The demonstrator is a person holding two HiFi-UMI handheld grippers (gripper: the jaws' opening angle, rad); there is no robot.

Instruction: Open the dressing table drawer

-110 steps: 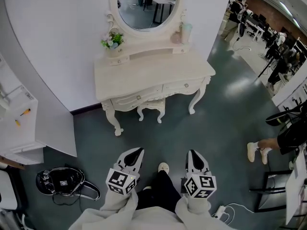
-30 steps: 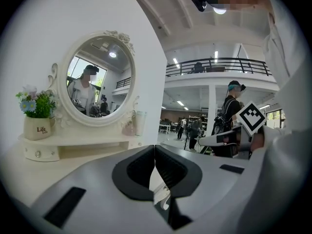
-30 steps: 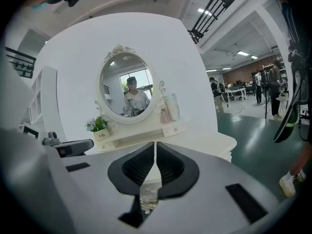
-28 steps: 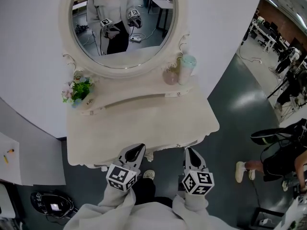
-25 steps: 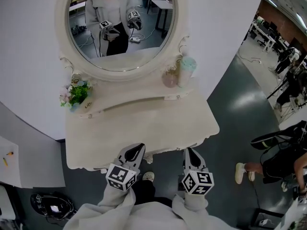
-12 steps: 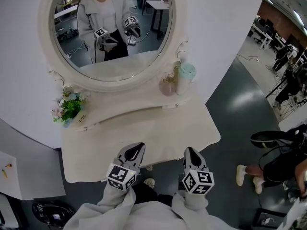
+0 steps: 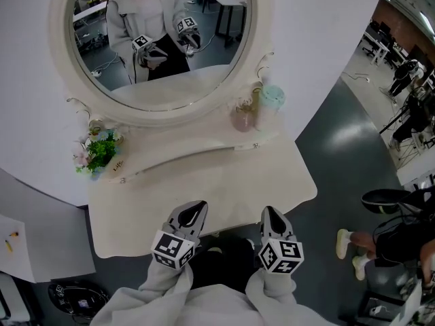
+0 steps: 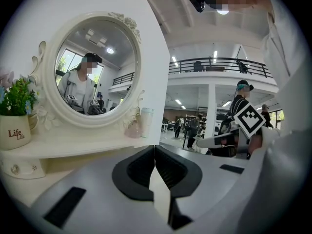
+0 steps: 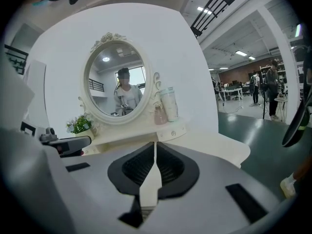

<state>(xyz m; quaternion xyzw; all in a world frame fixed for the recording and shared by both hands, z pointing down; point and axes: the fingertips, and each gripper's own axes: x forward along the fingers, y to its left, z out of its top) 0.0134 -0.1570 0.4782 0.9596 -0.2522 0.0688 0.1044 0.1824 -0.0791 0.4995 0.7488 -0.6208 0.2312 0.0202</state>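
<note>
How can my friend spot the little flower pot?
Look at the white dressing table with the big oval mirror. On the narrow shelf under it, at the left end, stands a small white pot of green leaves. It is the only plant; the pink bottle and mint cup stand at the right end.

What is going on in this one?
A person stands at a white dressing table with the left gripper and right gripper held near its front edge. Both are shut and hold nothing. The drawer is hidden below the tabletop, and nothing has been grasped yet.
</note>
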